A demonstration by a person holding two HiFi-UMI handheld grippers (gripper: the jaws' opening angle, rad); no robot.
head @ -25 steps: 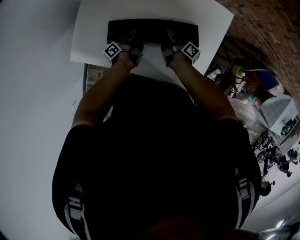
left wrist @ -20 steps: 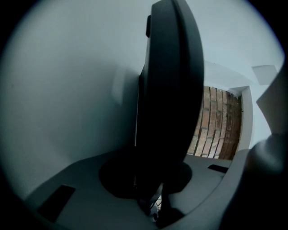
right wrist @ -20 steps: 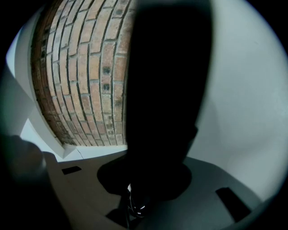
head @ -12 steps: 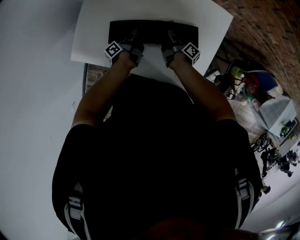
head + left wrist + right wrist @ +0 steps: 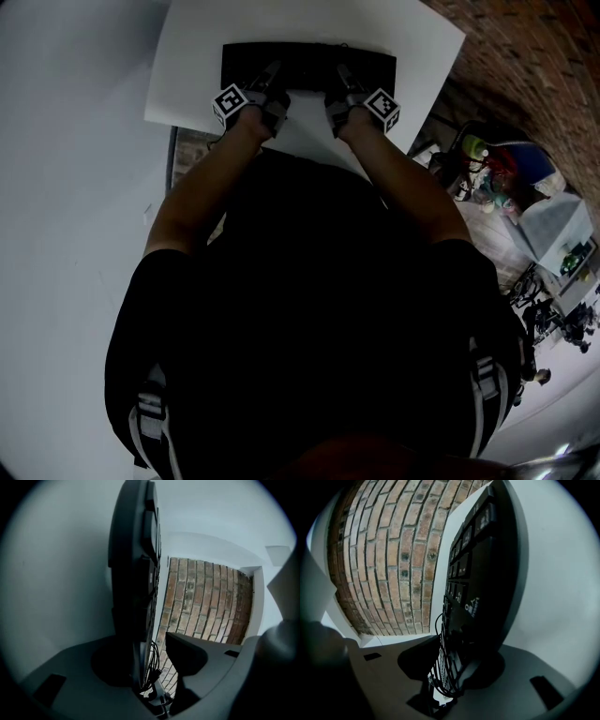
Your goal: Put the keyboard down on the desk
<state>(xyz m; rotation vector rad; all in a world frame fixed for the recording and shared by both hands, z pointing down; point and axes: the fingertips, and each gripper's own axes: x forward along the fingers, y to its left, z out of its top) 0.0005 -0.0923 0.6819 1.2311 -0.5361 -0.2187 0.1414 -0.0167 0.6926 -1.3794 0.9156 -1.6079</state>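
As jaws on my left tool point(image 5: 270, 79) and right tool point(image 5: 341, 79) open around the keyboard's point(image 5: 307, 62) near edge on the desk point(image 5: 187, 66), I should back both out level, not dragging it.

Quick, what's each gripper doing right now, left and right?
Left gripper: jaws opening, keyboard edge between them, a gap showing beside one pad.
Right gripper: jaws opening, the keyboard's edge between them, not clamped.
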